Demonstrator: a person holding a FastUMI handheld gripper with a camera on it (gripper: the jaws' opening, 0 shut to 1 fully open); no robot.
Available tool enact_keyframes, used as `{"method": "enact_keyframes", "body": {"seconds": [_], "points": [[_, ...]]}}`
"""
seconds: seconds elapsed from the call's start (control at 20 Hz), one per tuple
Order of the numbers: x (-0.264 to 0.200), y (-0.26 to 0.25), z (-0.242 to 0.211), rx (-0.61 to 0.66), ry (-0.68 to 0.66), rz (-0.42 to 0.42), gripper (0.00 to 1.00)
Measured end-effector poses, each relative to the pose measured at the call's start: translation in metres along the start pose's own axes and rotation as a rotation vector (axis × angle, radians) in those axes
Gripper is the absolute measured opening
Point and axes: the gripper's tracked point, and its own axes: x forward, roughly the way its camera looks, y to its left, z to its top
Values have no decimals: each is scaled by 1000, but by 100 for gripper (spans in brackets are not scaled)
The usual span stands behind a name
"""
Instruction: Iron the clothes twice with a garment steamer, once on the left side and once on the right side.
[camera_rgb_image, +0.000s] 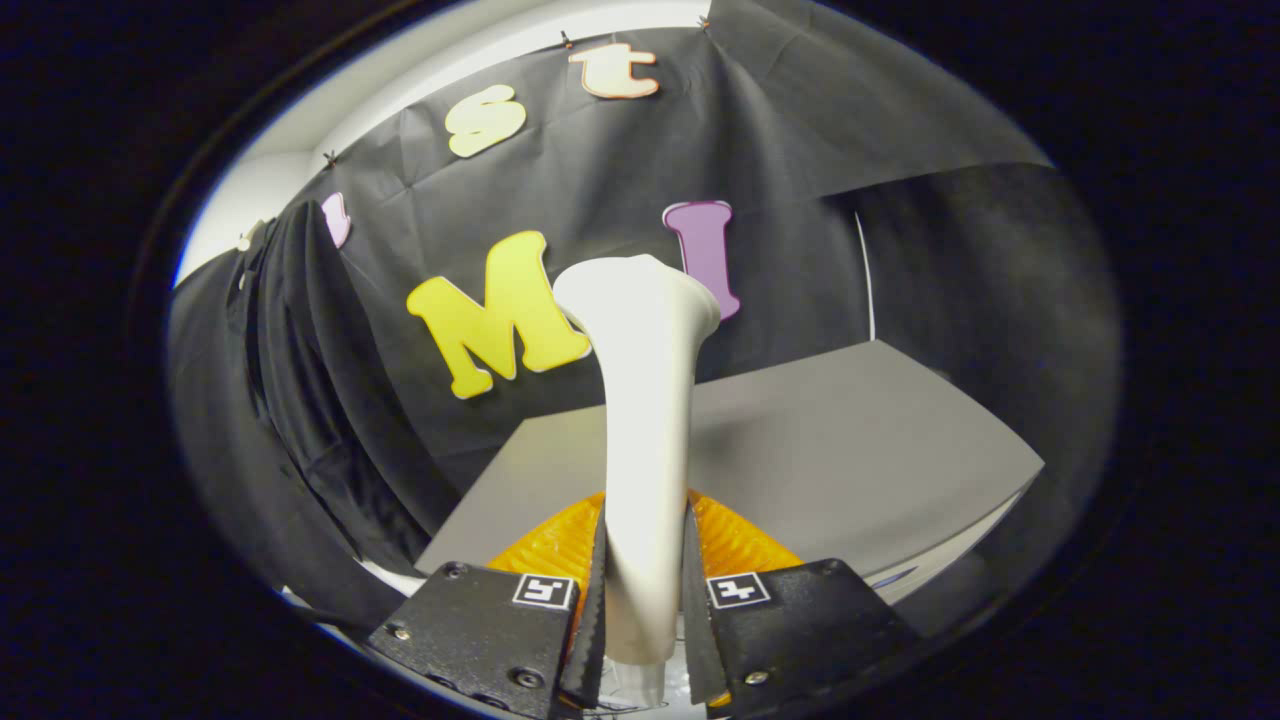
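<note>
Between the jaws, the white garment steamer (645, 420) stands upright, and the gripper (645, 610) clamps its handle from both sides. Beyond the fingers (590, 610) lies a grey tabletop (850, 450); a dark garment (300, 400) hangs beside it, well left of the steamer head.

Grey table (860, 440), black cloth wall (620, 170) behind
</note>
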Motion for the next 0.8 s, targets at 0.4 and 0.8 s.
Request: {"method": "enact_keyframes", "body": {"seconds": [0.4, 0.8], "points": [[-81, 124, 49, -41, -200, 44, 35], [-115, 262, 77, -145, -328, 121, 35]]}}
